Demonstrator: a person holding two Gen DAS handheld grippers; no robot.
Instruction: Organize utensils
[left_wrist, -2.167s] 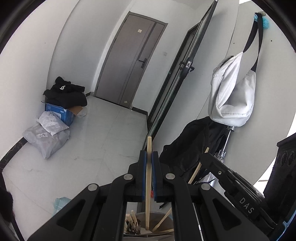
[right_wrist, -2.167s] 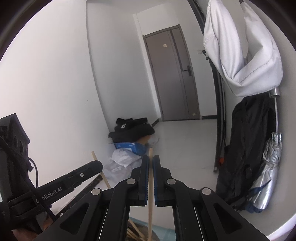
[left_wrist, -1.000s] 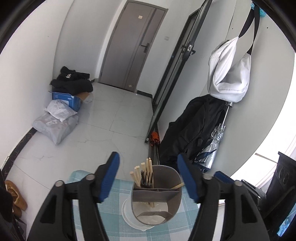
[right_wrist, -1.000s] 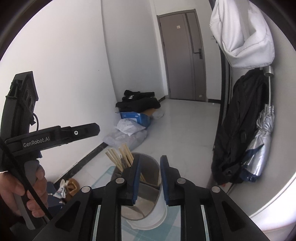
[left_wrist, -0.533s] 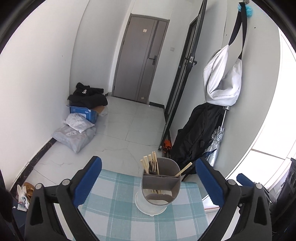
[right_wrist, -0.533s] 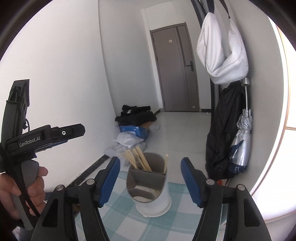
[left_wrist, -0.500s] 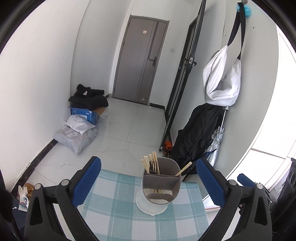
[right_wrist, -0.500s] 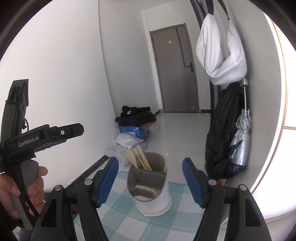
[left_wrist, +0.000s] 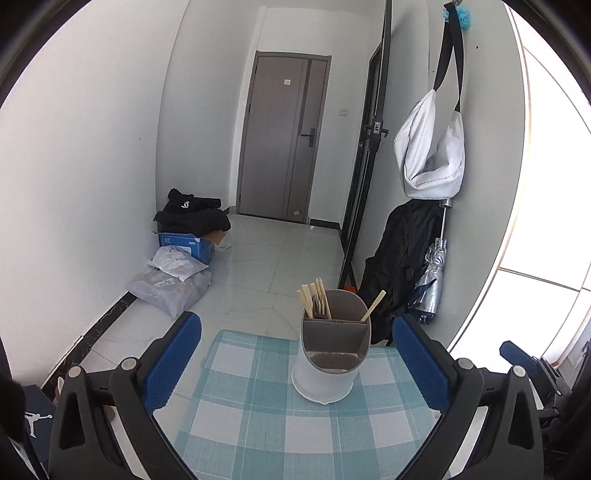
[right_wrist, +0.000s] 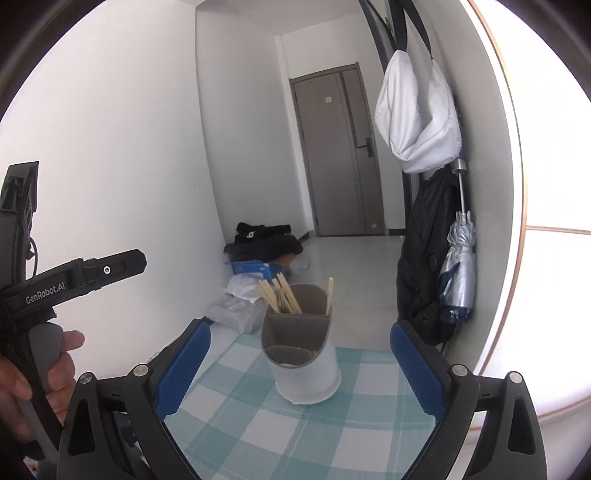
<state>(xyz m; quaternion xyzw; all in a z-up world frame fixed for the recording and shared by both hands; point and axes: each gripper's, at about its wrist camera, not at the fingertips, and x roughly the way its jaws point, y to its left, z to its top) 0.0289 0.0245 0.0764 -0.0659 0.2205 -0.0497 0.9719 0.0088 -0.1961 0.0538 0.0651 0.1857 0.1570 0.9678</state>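
A grey-and-white utensil holder (left_wrist: 334, 354) stands upright on a teal checked tablecloth (left_wrist: 258, 413). Several wooden chopsticks (left_wrist: 314, 299) stick out of its back left compartment, and a single chopstick (left_wrist: 373, 305) leans in the back right one. My left gripper (left_wrist: 293, 326) is open and empty, some way back from the holder. From the right wrist view the holder (right_wrist: 306, 369), the chopstick bundle (right_wrist: 280, 295) and the lone chopstick (right_wrist: 330, 295) sit ahead of my right gripper (right_wrist: 301, 332). Its jaws are opening, with nothing between the pads. A hand (right_wrist: 55, 369) holds the left gripper's body at the left.
The table edge drops to a tiled floor just beyond the holder. Grey parcels (left_wrist: 170, 284) and black clothes on a blue box (left_wrist: 188, 229) lie by the left wall. A black jacket (left_wrist: 399, 266), a silver umbrella (left_wrist: 432, 277) and a white bag (left_wrist: 428, 158) hang at the right.
Both grippers held a chopstick above the holder, then let go. They have drawn back from the holder, and their jaws have spread wide.
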